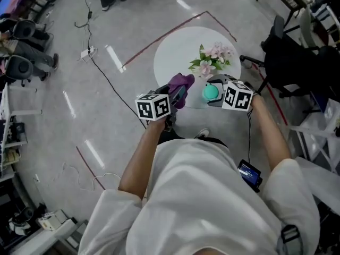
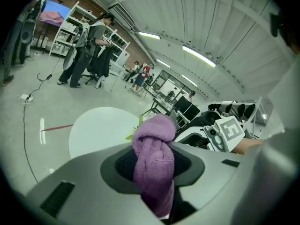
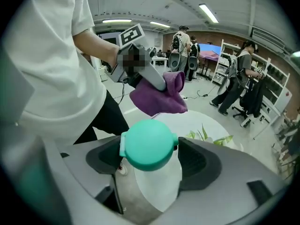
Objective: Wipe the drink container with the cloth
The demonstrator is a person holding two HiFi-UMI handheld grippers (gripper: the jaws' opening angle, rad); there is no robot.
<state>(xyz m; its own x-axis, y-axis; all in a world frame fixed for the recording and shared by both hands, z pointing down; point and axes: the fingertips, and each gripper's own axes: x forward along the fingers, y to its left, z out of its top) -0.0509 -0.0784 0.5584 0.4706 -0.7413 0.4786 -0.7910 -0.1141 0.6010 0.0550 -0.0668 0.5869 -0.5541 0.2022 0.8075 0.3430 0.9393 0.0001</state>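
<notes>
Over the tabletop [image 1: 175, 57], left gripper [image 1: 177, 95] is clutching cloth [image 2: 152, 156], right gripper [image 1: 214, 88] is holding drink container [image 3: 149, 144]; wiping apparently awaits bringing them together

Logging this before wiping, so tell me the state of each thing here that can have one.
drink container: teal lid shut, gripped between the jaws of the right gripper.
cloth: bunched, clamped in the left gripper, not touching the drink container.
left gripper: shut on the cloth.
right gripper: shut on the drink container.
flowers: on the round table, untouched.
</notes>
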